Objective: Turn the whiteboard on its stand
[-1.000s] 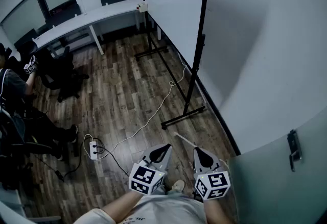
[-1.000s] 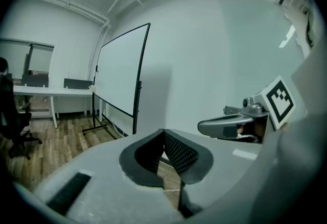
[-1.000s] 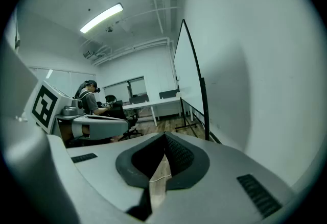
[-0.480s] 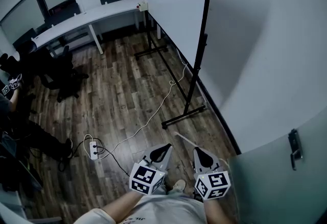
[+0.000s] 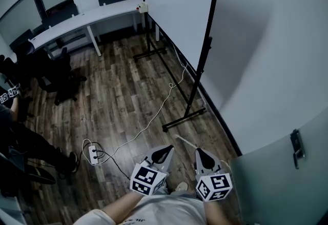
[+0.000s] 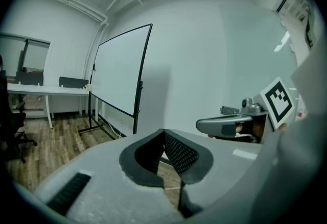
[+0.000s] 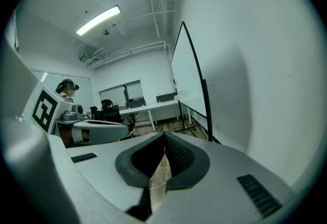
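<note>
Dark wood planks make up the floor. The whiteboard stands on it close along the pale wall, running almost parallel to the wall with its white face toward the room. Its black stand rises along the board's near edge and ends in a crossbar foot flat on the planks near the skirting. The left gripper view shows the whiteboard upright ahead and to the left. In the right gripper view it appears edge-on against the wall.

The left gripper and the right gripper are held side by side at the bottom of the head view, just in front of the person's body. Both point toward the stand's near foot but are well apart from it and touch nothing. In its own view the left gripper has its dark ribbed pads pressed together at the tip with nothing between them. The right gripper is likewise closed and empty (only floor shows through the slit behind its pads).

A white cable trails from the wall across the floor to a power strip lying left of the grippers. A long white desk runs along the far side of the room, with a black chair near its left end. A grey door with a handle fills the lower right corner of the head view.
</note>
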{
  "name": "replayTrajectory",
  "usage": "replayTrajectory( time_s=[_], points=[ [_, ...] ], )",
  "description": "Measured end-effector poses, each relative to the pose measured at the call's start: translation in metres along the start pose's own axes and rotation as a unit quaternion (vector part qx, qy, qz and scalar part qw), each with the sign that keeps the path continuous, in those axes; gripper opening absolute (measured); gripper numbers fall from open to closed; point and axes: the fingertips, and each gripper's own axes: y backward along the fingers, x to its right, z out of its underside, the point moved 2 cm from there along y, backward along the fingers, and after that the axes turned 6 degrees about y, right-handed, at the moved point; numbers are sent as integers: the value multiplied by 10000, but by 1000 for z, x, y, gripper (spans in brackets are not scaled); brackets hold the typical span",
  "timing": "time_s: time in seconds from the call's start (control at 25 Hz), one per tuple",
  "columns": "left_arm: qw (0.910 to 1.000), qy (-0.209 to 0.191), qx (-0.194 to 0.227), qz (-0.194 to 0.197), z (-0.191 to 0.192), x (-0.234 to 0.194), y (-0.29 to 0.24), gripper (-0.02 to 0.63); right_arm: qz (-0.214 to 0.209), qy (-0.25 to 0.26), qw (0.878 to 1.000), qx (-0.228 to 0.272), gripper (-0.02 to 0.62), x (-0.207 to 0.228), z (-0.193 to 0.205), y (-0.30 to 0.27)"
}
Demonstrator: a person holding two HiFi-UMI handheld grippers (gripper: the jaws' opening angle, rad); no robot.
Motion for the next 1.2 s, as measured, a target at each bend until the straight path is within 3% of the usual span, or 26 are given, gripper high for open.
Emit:
replayTrajectory(
  time_s=[0.24, 0.6, 1.2],
  points=[
    [9999, -16, -28, 106, 1, -16, 1, 11, 7, -10, 10000, -60, 8, -14, 3, -13],
    [9999, 86, -24, 114, -12, -38, -34, 11, -10, -13, 10000, -93, 8, 8, -1, -50],
    [9998, -149, 114, -80, -86, -100, -187, 11, -254, 319, 9990, 203, 8, 128, -68, -180]
  ],
)
